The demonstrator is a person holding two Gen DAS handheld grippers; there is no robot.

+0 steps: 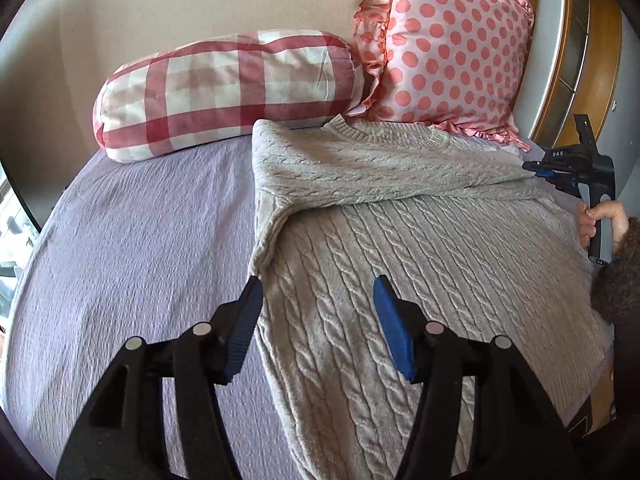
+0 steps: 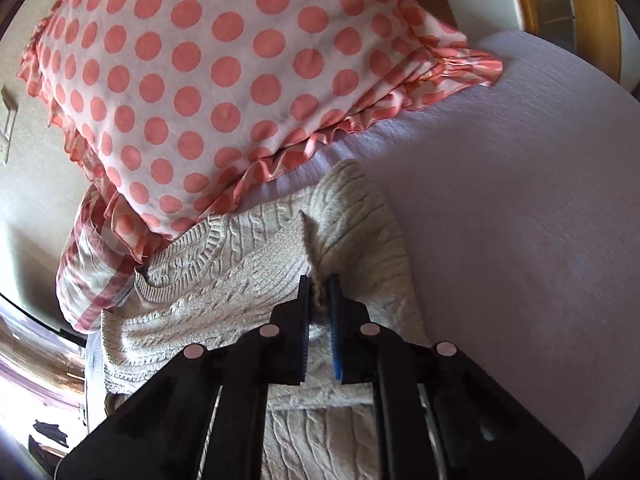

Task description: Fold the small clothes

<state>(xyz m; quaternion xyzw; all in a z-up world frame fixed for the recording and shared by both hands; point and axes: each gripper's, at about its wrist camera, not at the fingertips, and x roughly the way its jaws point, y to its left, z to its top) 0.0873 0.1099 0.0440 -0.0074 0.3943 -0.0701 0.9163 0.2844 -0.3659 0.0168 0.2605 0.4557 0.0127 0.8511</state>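
Knit sweater edge inside right tool

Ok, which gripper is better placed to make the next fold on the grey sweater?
Probably the right gripper: its jaws are shut on a pinch of the sweater near the sleeve, so it can carry the fold. The left gripper is open, holding nothing, at the sweater's left edge.

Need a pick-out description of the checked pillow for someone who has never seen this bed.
Start from the lilac bedspread and look to its head end, against the beige wall. Two pillows sit there, behind the grey cable-knit sweater. The one wanted is the checked pillow, lying on its side left of the polka-dot pillow: red-and-white squares and no frill, where its neighbour has coral dots and a ruffled edge.
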